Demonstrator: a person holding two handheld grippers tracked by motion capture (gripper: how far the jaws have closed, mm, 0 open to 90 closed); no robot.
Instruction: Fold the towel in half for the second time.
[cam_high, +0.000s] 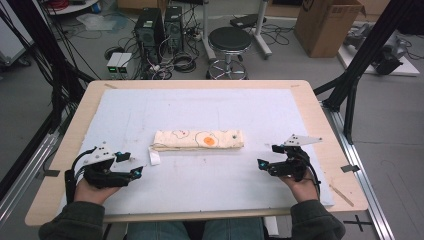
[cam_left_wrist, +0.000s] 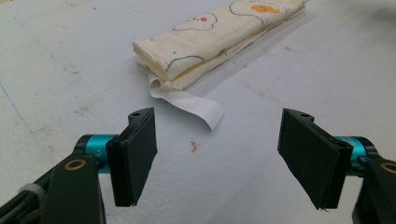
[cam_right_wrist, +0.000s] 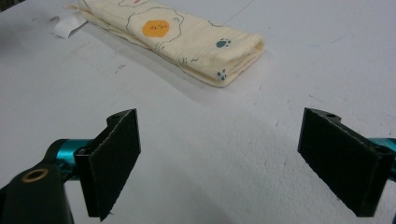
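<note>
Lying folded in the middle of the table (cam_high: 320, 150), the cloth (cam_high: 199, 139) waits between the left hand-held gripper (cam_high: 129, 164) and right hand-held gripper (cam_high: 268, 156), both wide open and empty, ready to grab its ends.

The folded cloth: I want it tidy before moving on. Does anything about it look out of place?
Mostly neat. The folded cloth lies flat on the white mat, but a white label sticks out loose and curled from its left end. Both grippers are open, apart from it.

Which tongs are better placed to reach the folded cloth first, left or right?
Probably the left tongs: they lie open closer to the folded cloth, just beside its white label. The right tongs, also open, sit farther from the cloth's end.
</note>
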